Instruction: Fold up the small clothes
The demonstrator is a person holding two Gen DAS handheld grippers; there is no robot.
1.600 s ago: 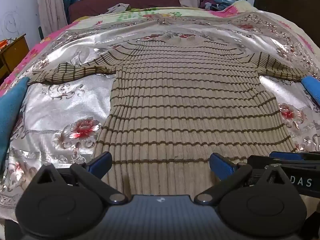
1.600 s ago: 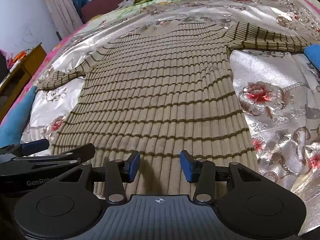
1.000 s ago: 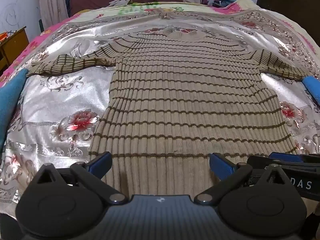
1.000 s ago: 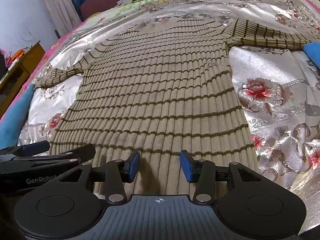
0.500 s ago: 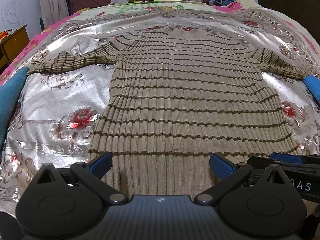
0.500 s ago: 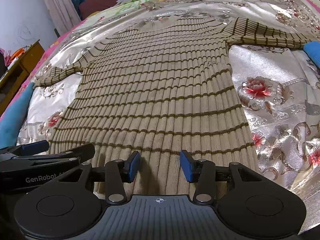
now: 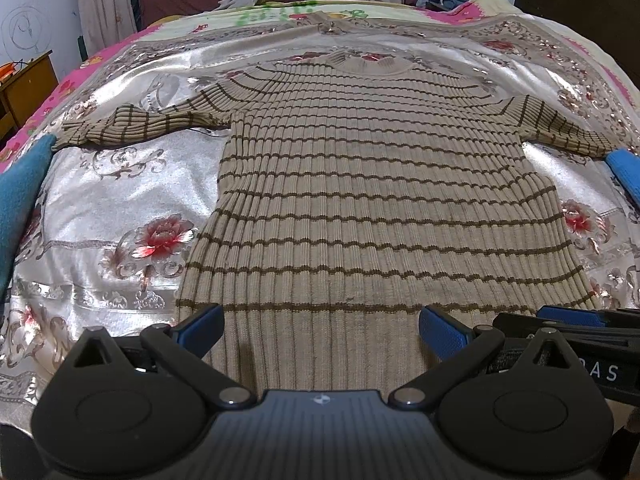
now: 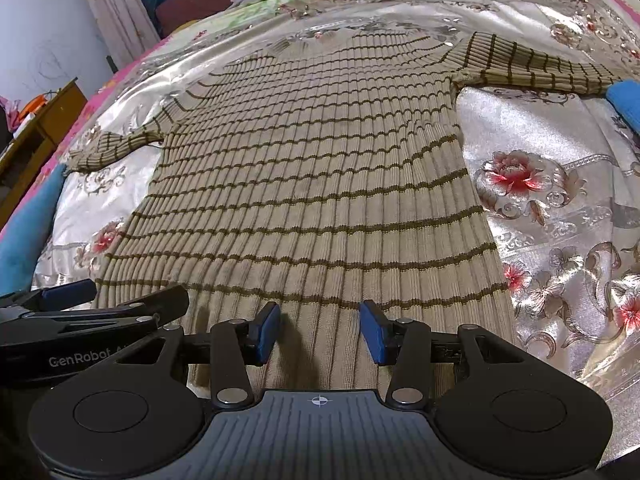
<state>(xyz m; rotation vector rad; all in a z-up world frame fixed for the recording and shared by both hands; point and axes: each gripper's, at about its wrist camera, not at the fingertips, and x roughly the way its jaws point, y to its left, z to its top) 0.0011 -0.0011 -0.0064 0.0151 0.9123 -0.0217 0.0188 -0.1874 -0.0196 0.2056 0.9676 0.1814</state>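
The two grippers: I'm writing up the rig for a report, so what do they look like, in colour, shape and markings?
Both match. The left gripper and right gripper each have a black body with two round discs, a ribbed dark grey-blue centre plate with a small crosshair mark, black linkage arms with silver pivot pins, and blue pads. White "GenRobot" lettering runs along the side of the left one. No cables or sleeves show.

black gripper bodies, blue-padded fingers [image 8: 267, 333], silver pivot screws, white lettering
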